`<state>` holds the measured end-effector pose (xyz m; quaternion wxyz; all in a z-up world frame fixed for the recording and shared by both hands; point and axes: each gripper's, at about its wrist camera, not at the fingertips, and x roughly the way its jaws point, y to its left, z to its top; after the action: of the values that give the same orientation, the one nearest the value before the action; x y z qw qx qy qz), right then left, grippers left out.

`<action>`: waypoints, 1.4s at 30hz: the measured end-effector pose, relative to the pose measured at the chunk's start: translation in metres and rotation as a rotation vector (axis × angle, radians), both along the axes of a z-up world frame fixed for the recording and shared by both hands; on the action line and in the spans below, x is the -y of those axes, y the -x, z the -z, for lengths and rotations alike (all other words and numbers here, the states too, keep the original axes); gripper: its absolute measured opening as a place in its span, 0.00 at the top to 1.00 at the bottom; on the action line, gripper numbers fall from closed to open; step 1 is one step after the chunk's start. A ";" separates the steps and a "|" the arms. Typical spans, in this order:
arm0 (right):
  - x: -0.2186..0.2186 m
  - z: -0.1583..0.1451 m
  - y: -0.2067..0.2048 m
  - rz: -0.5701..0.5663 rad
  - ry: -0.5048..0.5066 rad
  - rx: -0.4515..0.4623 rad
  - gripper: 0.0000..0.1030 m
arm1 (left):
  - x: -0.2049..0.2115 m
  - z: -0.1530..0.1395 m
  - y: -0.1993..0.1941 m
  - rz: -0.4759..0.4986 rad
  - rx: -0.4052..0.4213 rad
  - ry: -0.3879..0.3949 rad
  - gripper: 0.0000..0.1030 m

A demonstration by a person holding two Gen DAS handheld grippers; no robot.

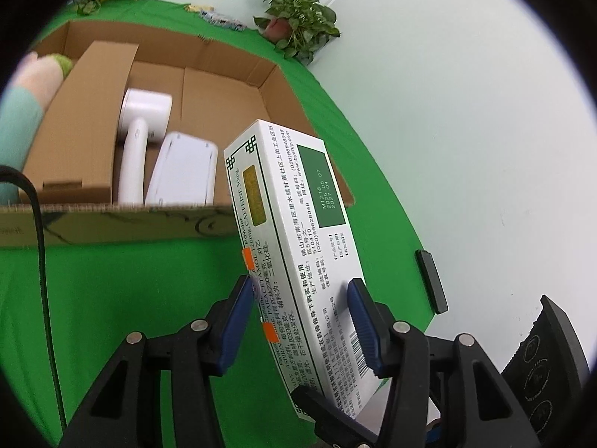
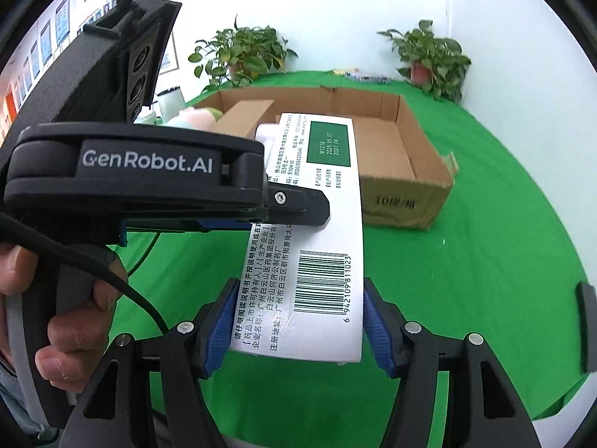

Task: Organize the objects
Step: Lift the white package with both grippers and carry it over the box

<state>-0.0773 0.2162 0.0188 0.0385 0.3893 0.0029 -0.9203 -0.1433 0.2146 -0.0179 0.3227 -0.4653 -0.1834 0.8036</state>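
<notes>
Only the right view shows the box's (image 2: 317,224) barcode (image 2: 322,283)

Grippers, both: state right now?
Left gripper: shut on the long white printed medicine box.
Right gripper: shut on the same box's barcode end.

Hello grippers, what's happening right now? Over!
Left gripper and right gripper both clamp the medicine box. Held above green cloth. Cardboard box ahead, path open.

Medicine box (image 1: 294,246) before cardboard box (image 1: 209,86)
</notes>
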 end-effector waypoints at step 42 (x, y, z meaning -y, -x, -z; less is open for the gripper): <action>-0.043 -0.056 0.169 0.053 0.067 0.044 0.42 | -0.011 -0.035 0.156 0.029 0.031 0.077 0.51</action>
<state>-0.2463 0.2587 0.0751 0.0271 0.4077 -0.0393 -0.9119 -0.2997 0.2254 0.0172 0.3135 -0.4924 -0.1506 0.7979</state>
